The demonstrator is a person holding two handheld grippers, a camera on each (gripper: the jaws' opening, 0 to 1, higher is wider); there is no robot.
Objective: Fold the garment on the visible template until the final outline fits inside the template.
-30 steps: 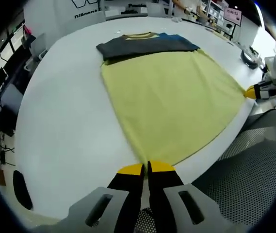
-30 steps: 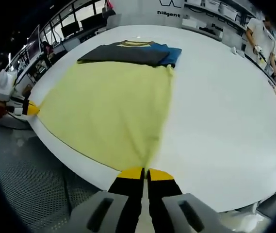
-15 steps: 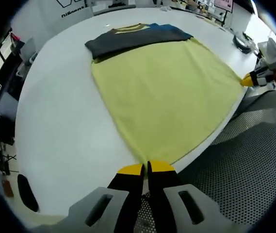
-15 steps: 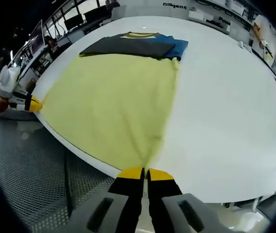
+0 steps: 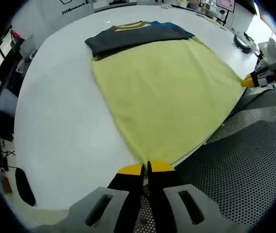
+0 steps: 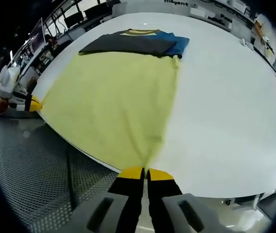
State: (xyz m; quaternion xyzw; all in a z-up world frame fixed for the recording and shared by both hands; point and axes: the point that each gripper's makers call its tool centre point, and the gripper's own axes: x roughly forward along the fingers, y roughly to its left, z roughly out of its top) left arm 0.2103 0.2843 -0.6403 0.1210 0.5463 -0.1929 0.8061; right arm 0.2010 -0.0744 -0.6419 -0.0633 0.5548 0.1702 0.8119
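Yellow garment point(image 5: 167, 97) flat on white table point(image 5: 55, 121), corners pinched in both tools.

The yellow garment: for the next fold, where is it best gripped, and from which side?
Probably at the two hem corners, from the table's near edge. The yellow garment lies flat, its hem at that edge, and the left gripper and right gripper are each shut on a corner there.
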